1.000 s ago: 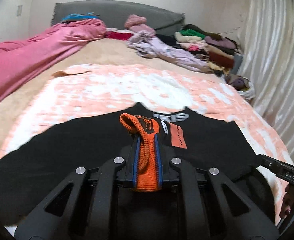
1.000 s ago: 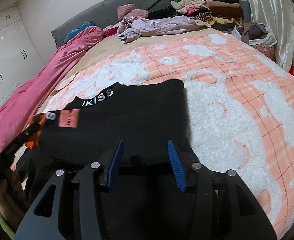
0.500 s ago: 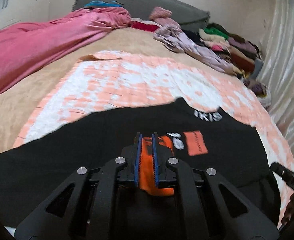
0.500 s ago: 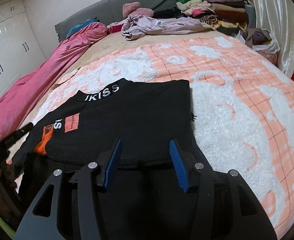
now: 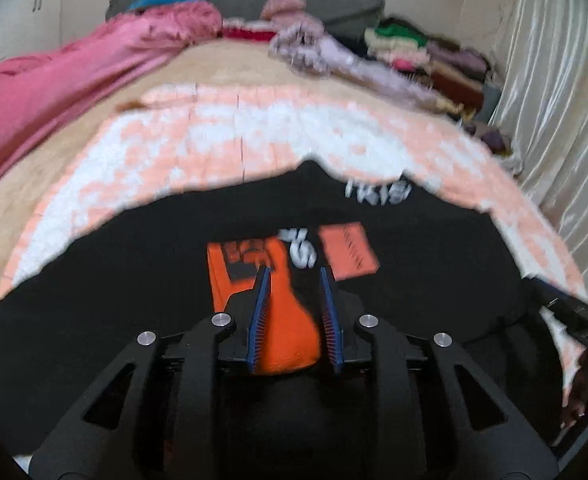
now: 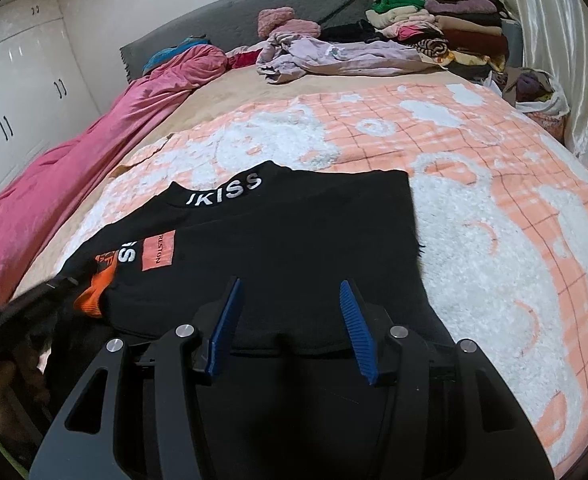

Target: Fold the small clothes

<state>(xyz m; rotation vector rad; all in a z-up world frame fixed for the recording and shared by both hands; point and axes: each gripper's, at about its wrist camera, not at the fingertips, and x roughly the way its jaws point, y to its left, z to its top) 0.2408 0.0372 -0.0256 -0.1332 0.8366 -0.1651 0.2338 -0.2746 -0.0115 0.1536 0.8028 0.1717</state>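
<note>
Black sweater (image 6: 294,248) lies partly folded on the peach-and-white blanket (image 6: 494,208) near the foot of the bed, collar lettering facing the headboard. One sleeve is laid across the body, and its orange cuff (image 5: 281,320) rests on the black fabric.

Left tongs (image 5: 294,316): blue pads apart, one on each side of the orange cuff. The view is blurred, and I cannot tell whether the pads touch the cuff.

Right tongs (image 6: 289,328): wide apart, holding nothing, low over the near edge of the sweater.

Elsewhere on the bed: pink quilt (image 6: 93,152) along the left side, a crumpled lilac garment (image 6: 334,56) near the headboard, and a stack of folded clothes (image 6: 446,28) at the far right corner.
</note>
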